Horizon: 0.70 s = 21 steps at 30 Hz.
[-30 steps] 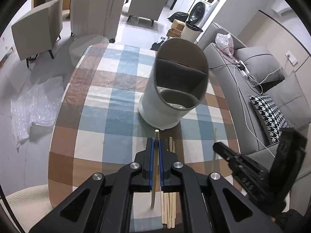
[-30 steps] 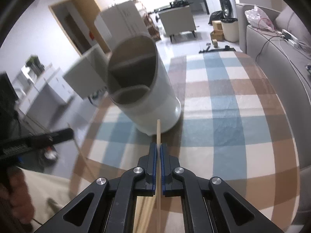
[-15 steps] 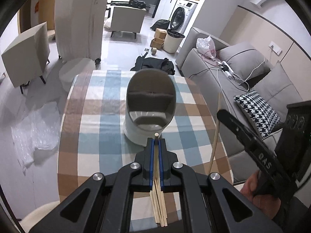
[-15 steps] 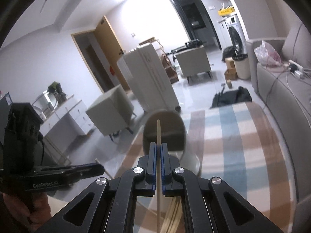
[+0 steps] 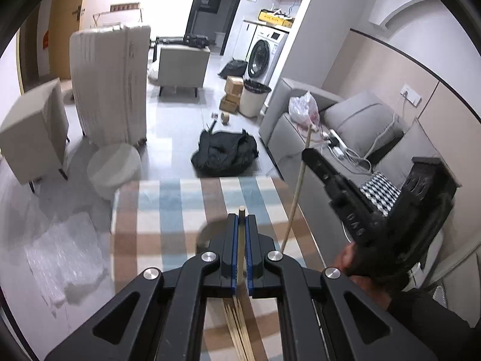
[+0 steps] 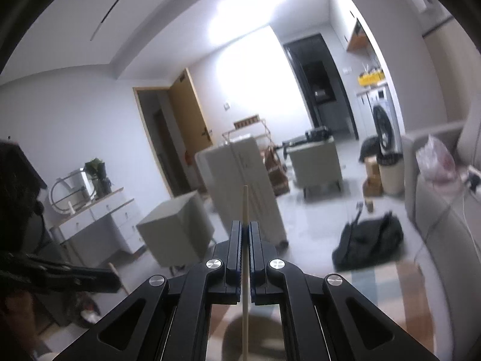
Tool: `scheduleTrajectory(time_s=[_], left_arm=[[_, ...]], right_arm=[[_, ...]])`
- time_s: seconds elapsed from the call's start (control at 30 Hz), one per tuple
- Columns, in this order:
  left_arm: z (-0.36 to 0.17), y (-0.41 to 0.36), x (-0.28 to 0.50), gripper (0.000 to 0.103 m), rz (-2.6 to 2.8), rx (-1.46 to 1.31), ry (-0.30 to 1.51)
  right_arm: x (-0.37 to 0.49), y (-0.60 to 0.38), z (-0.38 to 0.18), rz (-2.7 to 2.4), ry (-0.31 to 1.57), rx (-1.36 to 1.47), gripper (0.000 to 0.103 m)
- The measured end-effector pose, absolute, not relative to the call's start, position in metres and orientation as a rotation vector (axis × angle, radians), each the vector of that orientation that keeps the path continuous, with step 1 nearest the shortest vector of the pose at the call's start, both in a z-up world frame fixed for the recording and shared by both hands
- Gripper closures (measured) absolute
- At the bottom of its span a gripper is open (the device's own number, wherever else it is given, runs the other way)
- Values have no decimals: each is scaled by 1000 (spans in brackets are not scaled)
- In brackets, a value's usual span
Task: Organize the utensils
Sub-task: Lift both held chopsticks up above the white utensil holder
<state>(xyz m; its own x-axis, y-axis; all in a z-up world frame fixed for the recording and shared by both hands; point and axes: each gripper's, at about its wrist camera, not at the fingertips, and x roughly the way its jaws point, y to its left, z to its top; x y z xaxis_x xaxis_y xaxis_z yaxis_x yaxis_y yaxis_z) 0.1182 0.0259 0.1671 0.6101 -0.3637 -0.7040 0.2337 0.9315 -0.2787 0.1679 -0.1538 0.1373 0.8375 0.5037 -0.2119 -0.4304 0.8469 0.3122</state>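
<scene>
My left gripper (image 5: 241, 221) is shut on a single wooden chopstick (image 5: 240, 240), whose tip pokes just past the blue pads. Under it several loose chopsticks (image 5: 237, 328) lie on the checked tablecloth (image 5: 168, 210). The utensil holder (image 5: 205, 234) shows only as a dark rim behind the left fingers. My right gripper (image 6: 245, 227) is shut on another chopstick (image 6: 245, 204), held upright high above the table. In the left wrist view this right gripper (image 5: 308, 154) hangs at the right with its long chopstick (image 5: 296, 198) slanting down. The left gripper (image 6: 115, 279) appears low on the left in the right wrist view.
A grey sofa (image 5: 354, 120) runs along the table's right side. On the floor beyond the far edge are a black bag (image 5: 225, 153), a round stool (image 5: 114, 168), a white suitcase (image 5: 111, 81) and armchairs. Plastic wrap (image 5: 63, 255) lies on the floor at the left.
Both grippers have risen with their chopsticks and tilted up toward the room. The holder, once plainly ahead of them, has dropped behind the fingers.
</scene>
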Motion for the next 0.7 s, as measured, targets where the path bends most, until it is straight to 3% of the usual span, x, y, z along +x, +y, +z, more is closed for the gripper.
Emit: scheduleTrajectory(time_s=[0.37, 0.7], left_arm=[[146, 23, 177, 103, -354, -104, 841], [116, 24, 187, 103, -362, -131, 903]], right_arm=[[231, -130, 91, 432, 284, 315, 100], [225, -126, 68, 327, 243, 243, 100]])
